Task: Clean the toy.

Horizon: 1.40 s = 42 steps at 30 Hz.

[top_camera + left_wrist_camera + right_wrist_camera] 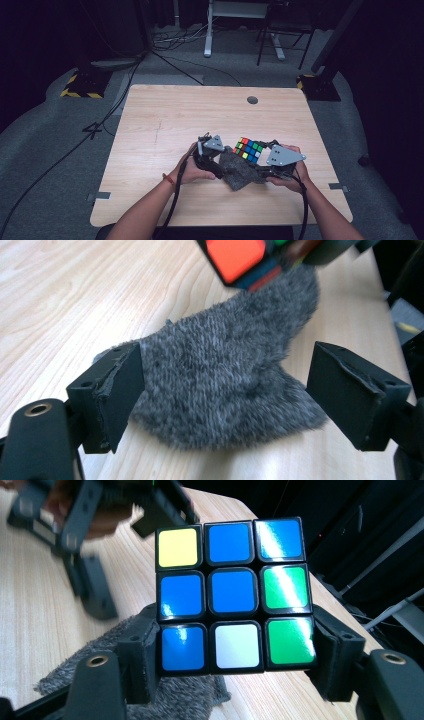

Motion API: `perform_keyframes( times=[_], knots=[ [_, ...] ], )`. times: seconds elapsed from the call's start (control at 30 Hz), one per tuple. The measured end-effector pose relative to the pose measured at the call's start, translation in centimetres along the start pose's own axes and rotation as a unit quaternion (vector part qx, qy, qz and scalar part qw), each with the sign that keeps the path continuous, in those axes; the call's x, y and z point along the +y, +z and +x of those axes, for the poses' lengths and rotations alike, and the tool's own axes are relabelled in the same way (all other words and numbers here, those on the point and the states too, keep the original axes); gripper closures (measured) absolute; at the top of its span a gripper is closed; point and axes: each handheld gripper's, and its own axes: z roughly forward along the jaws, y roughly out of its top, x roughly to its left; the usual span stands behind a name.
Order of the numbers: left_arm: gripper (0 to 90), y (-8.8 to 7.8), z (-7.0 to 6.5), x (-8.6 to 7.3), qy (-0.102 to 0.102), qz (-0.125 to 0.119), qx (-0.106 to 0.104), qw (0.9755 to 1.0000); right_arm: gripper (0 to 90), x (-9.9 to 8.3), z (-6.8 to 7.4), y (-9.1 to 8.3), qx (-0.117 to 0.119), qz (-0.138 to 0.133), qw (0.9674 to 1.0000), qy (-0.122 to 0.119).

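Pale wood grain covers the table [165, 120], which stands on grey carpet. Near the front edge, the left gripper [222, 390] has its jaws spread apart over a grey fuzzy cloth [225, 385], with the pads not pressing on it. Just beside, the right gripper [235, 652] is clenched on a Rubik's cube [232, 595], held above the cloth's far end. Farther away, a round grommet [252, 100] sits in the tabletop, and cables [175, 42] lie on the floor beyond.

Scrambled cube [234, 596] above grey cloth [225, 385]
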Motion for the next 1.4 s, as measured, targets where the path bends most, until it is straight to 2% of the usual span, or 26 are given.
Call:
perform_keyframes(
  times=[0.03,0.1,0.17,0.27,0.33,0.47,0.57,0.6,0.7,0.77,0.87,1.0,1.2,1.27,1.4],
  knots=[
    [15.9,0.7,-0.1,0.0,0.001,0.007,0.012,0.9999,34.0,-0.1,-0.1,-0.1,-0.001,0.001,1.0,0.002],
    [15.9,1.6,-0.1,0.0,0.005,0.017,0.019,0.9997,34.0,-0.2,-0.3,-0.2,-0.001,0.004,1.0,0.004],
    [15.8,2.6,0.1,-0.2,-0.004,0.033,0.026,0.9991,34.0,-0.4,-0.5,-0.3,0.0,0.008,1.0,0.006],
    [15.7,3.7,0.2,-0.6,-0.006,0.061,0.048,0.9969,34.0,-0.7,-0.7,-0.3,0.003,0.014,0.9998,0.014],
    [15.8,4.1,0.4,-0.9,-0.012,0.07,0.042,0.9966,34.0,-0.8,-0.8,-0.3,0.002,0.017,0.9997,0.015],
    [15.7,4.7,0.7,-1.3,-0.01,0.095,0.049,0.9942,34.0,-1.0,-1.0,-0.3,0.008,0.024,0.9995,0.02],
    [15.9,4.7,0.7,-1.4,-0.005,0.099,0.047,0.9939,34.0,-1.2,-1.2,-0.2,0.015,0.026,0.9992,0.027],
    [16.6,4.6,0.7,-1.3,0.002,0.104,0.05,0.9933,34.0,-1.2,-1.2,-0.2,0.016,0.027,0.9991,0.028],
    [22.7,4.4,0.6,-1.2,0.013,0.113,0.048,0.9923,34.0,-1.2,-1.3,-0.2,0.021,0.027,0.9989,0.03],
    [33.3,4.0,0.7,-1.2,0.026,0.114,0.037,0.9924,34.0,-1.3,-1.3,-0.2,0.027,0.028,0.9987,0.034],
    [49.7,3.5,0.9,-1.4,0.024,0.111,0.029,0.9931,34.0,-1.3,-1.3,-0.2,0.034,0.028,0.9983,0.038],
    [63.7,2.8,1.1,-1.8,0.018,0.112,0.019,0.9933,34.0,-1.3,-1.4,-0.2,0.04,0.029,0.9977,0.046],
    [70.7,1.2,1.4,-2.6,0.015,0.111,0.026,0.9933,34.0,-1.5,-1.7,-0.1,0.054,0.03,0.9964,0.058],
    [70.8,0.1,1.7,-2.9,0.005,0.102,0.034,0.9942,34.0,-1.5,-1.8,-0.1,0.059,0.029,0.9959,0.063],
    [71.9,-1.5,1.4,-2.9,0.014,0.077,0.051,0.9957,34.0,-1.6,-1.9,0.0,0.069,0.025,0.9945,0.075]
  ],
)
